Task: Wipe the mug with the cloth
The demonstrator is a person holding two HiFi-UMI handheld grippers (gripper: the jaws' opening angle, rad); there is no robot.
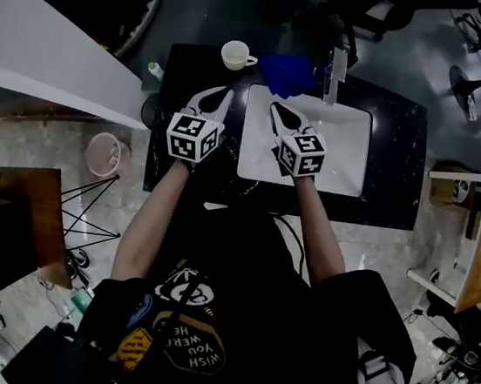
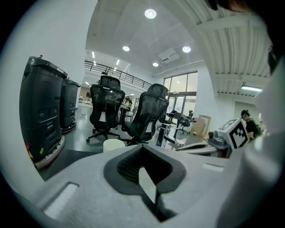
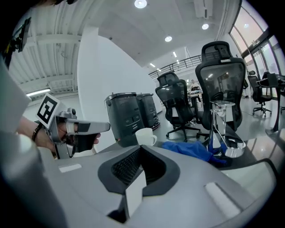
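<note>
Head view: left tongs (image 1: 221, 96) over the dark worktop (image 1: 395, 163) and right tongs (image 1: 276, 109) over the white sink's (image 1: 340, 167) left edge, both closed and empty. Beyond them stands the white mug (image 1: 236, 54). The blue cloth (image 1: 289, 75) lies just beside it, against the tap (image 1: 336, 73).

The head view is dim and bluish: the dark worktop (image 1: 394, 163) swallows the light, and the white sink (image 1: 344, 170) at its middle is the palest patch. Both gripper views are brighter, lit from above by round ceiling lamps (image 2: 150, 14) that burn out to white, and from tall windows (image 2: 180, 91) at the back. Their corners are black, and straight lines bow toward the rim. Up close, the left gripper (image 2: 143, 151) and the right gripper (image 3: 141, 151) are soft and out of focus
</note>
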